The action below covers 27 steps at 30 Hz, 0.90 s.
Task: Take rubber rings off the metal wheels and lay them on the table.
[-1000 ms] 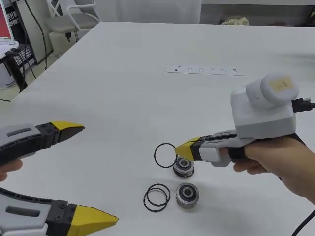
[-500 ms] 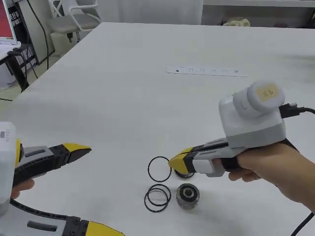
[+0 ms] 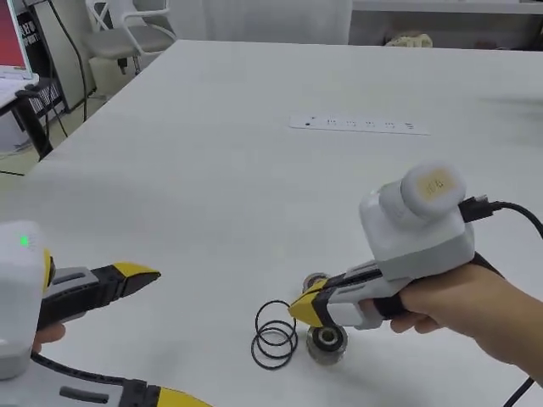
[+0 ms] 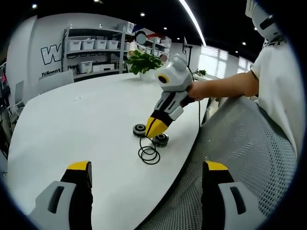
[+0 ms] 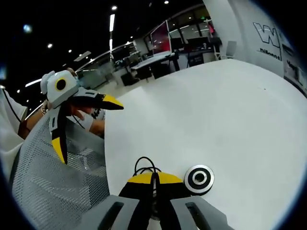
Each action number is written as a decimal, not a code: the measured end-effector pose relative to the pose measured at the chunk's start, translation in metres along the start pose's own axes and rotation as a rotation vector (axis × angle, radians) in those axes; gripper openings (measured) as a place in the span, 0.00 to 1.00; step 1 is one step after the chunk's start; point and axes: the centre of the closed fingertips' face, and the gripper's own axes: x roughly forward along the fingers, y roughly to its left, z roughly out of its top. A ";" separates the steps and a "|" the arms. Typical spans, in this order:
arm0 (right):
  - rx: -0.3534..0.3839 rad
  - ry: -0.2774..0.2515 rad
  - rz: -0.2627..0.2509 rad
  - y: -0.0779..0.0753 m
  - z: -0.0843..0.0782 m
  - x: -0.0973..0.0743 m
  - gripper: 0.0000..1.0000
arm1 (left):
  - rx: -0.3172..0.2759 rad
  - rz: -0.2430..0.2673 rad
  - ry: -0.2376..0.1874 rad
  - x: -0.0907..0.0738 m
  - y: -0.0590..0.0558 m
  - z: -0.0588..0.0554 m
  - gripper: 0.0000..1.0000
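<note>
At the right claw [image 5: 154,178] the two yellow tips were pressed together; whether any rubber was nipped between them could not be told. Just beyond the tips lay the loose rubber rings [image 5: 145,165], flat on the table [image 5: 230,110] and overlapping. Just right of the tips a metal wheel [image 5: 199,178] lay on its face, bore up, so its axle pointed straight up from the table. Being round, it and the rings had no long axis across the tabletop. The head view showed a second wheel [image 3: 327,339] close under the claw's near side. Well off, toward the person, the left claw [image 4: 147,168] hung released, jaws wide. Judged best: catch only the rubber at a wheel's rim, peel it up along the axle, and bring the left claw in to pin the wheel, which looked free to slide
</note>
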 end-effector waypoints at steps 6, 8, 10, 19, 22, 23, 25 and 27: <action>0.009 0.017 -0.004 -0.001 -0.005 0.002 0.00 | -0.006 0.000 0.005 0.000 0.001 -0.001 0.94; 0.006 0.025 -0.004 0.000 -0.006 0.003 0.00 | -0.006 -0.002 0.004 0.000 0.001 -0.001 0.93; -0.004 0.037 -0.008 0.000 -0.009 0.005 0.00 | -0.006 -0.005 0.007 0.001 0.000 -0.002 0.92; -0.025 0.050 -0.019 -0.002 -0.010 0.006 0.02 | -0.016 0.003 0.005 0.000 0.002 -0.002 0.92; -0.025 0.052 -0.018 -0.002 -0.011 0.006 0.03 | -0.016 0.004 0.005 0.001 0.002 -0.002 0.92; -0.025 0.053 -0.018 -0.002 -0.011 0.006 0.04 | -0.017 0.003 0.006 0.001 0.002 -0.002 0.92; -0.029 0.056 -0.018 -0.002 -0.011 0.006 0.05 | -0.020 0.004 0.006 0.001 0.002 -0.002 0.91; -0.038 0.057 -0.021 -0.003 -0.011 0.006 0.09 | -0.025 0.004 0.006 0.001 0.002 -0.003 0.91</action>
